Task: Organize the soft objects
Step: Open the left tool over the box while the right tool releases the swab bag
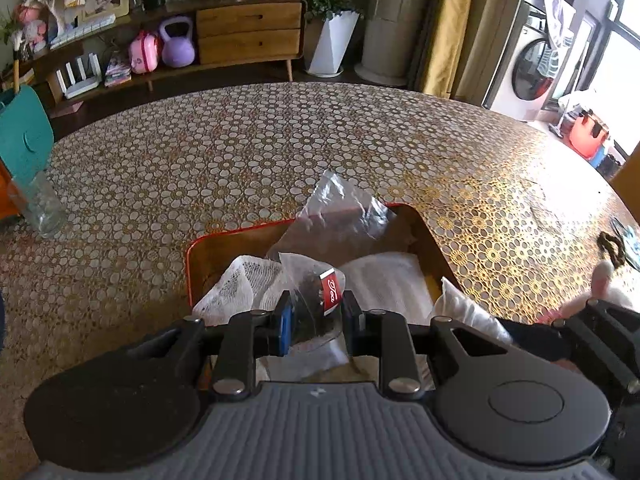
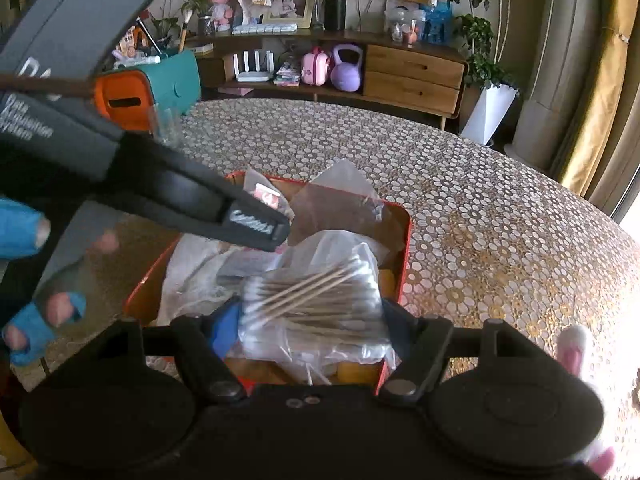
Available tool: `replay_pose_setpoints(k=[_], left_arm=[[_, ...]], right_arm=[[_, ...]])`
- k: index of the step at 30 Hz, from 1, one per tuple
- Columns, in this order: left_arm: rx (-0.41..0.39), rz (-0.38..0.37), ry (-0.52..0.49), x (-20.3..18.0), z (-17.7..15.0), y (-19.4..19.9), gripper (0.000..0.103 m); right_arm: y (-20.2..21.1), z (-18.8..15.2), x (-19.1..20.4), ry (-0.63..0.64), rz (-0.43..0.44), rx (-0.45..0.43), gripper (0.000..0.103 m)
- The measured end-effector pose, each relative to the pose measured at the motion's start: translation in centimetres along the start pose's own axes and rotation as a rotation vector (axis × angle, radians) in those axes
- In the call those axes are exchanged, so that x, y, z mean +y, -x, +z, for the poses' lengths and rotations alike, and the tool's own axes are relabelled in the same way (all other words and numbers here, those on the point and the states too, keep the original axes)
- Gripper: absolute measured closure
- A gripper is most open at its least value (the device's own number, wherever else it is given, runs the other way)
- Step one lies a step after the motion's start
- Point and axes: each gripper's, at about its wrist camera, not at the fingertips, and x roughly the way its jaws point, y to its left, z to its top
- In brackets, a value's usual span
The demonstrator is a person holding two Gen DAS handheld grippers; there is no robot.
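A red-rimmed tray (image 1: 192, 248) on the flowered table holds soft items: white gauze (image 1: 236, 284), a clear plastic bag (image 1: 340, 208) and white cloth. My left gripper (image 1: 316, 316) is shut on a clear tea bag pouch (image 1: 312, 300) with a red "Tea" tag, held over the tray. In the right wrist view the same tray (image 2: 406, 240) lies below. My right gripper (image 2: 312, 320) is shut on a clear bag of cotton swabs (image 2: 316, 292), over the tray's near end. The left gripper (image 2: 276, 220) reaches in from the left, the red tag visible at its tip.
A glass jar (image 1: 40, 208) stands at the table's left edge beside a teal and orange box (image 2: 160, 80). A dark hair tie (image 1: 612, 246) lies at the right on the table. A wooden sideboard (image 1: 248, 32) stands behind the table.
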Motion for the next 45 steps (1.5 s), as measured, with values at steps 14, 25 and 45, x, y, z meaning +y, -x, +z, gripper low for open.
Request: replay_pose_setpoints(k=[14,25,45], left_arm=[[0.047,0.011,0.018,0.6,-0.7,-4.0,0.079],[0.051,0.030,0.027,0.6,-1.2,-3.9,0.079],[-0.036,0.040,0.049,0.4,-1.1,1.7,0.030]], right_arm=[[-3.1,-0.5,0.9,0.022,0.005,0.035,0.031],[-2.9,-0.3,0.7,0.013,-0.002,0.023,0.025],[3.0,-0.5,-0.4,-0.076,0.013,-0.095,0.004]])
